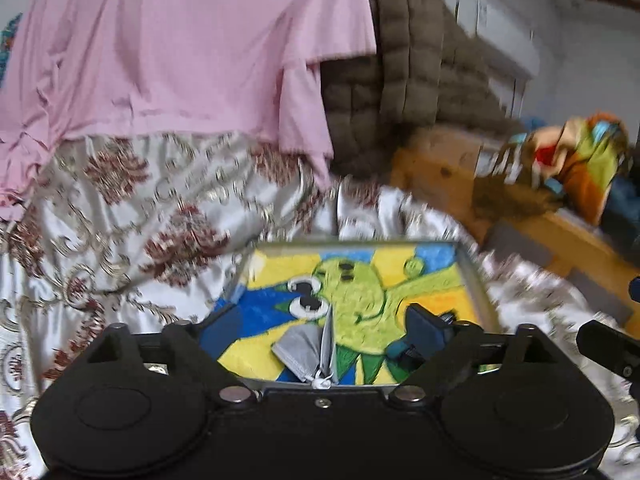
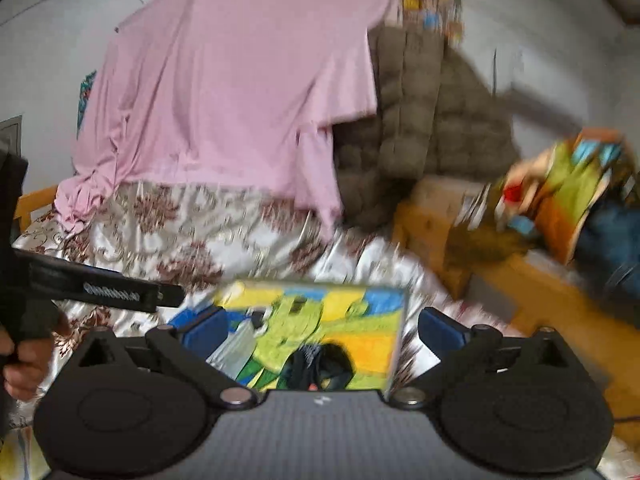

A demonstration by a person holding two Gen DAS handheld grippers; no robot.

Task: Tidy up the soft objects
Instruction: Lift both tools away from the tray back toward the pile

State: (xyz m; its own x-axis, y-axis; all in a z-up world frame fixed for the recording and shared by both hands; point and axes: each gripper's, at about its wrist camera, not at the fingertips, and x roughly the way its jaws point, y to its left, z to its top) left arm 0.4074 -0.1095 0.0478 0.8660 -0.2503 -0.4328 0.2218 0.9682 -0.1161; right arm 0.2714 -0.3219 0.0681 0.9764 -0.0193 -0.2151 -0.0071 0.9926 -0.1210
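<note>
As far as I can tell, progress: early.
Tray (image 1: 474,276): holds grey cloth (image 1: 302,350) and a dark one (image 2: 320,364).
Left gripper (image 1: 320,328), right gripper (image 2: 320,328): both wide, empty (blurry).
Left: pink sheet (image 1: 180,48) unsorted.

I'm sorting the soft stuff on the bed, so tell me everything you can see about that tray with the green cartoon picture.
The tray is shallow and rectangular with a thin grey rim that looks like metal. Its floor carries a fuzzy-looking cartoon: a green big-eyed figure on yellow, blue and orange. It lies flat on the floral bedspread. A folded grey cloth lies inside, and in the right wrist view a dark item too. Both views are blurred.
</note>
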